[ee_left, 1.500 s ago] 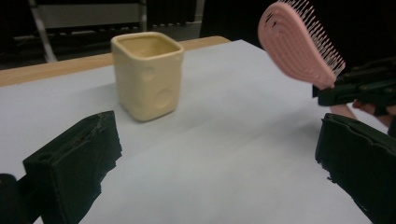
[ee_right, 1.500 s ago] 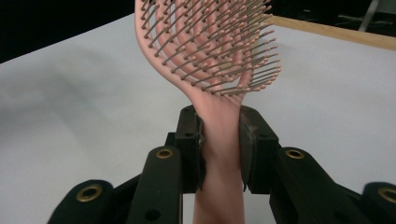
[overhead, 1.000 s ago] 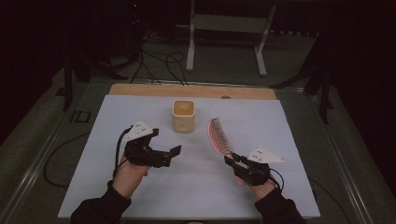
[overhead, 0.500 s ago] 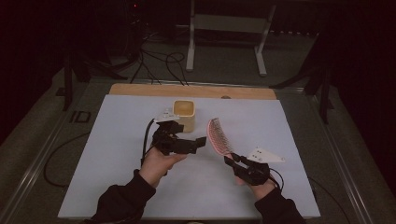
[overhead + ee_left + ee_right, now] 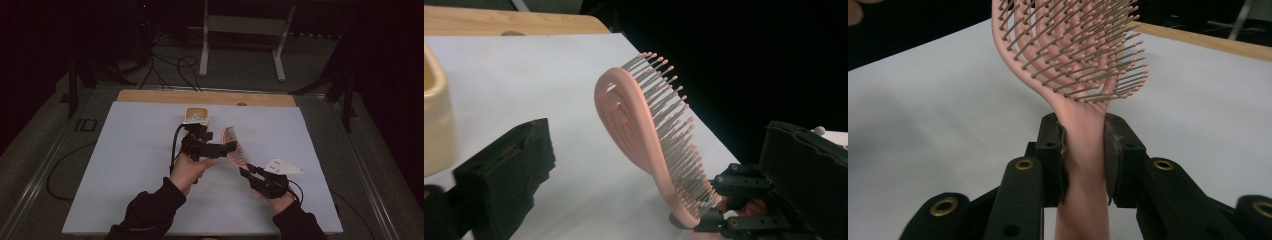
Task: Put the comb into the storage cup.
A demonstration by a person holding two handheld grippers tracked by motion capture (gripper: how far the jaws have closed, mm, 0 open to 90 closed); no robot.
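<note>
Facing bristles (image 5: 1083,45), right gripper (image 5: 1084,150) view.

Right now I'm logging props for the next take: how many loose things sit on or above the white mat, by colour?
Pink: 1, the hairbrush, its handle clamped in the right claw.
Cream: 1, the square cup on the white mat, behind the left claw.
Total: 2.

High view: fixed above desk's (image 5: 125,165) near edge, facing forward and down, far off. Gripper views: ride low along own fingers, close in. All three share the pink brush (image 5: 235,150) (image 5: 644,145) (image 5: 1073,55) at desk centre.
</note>
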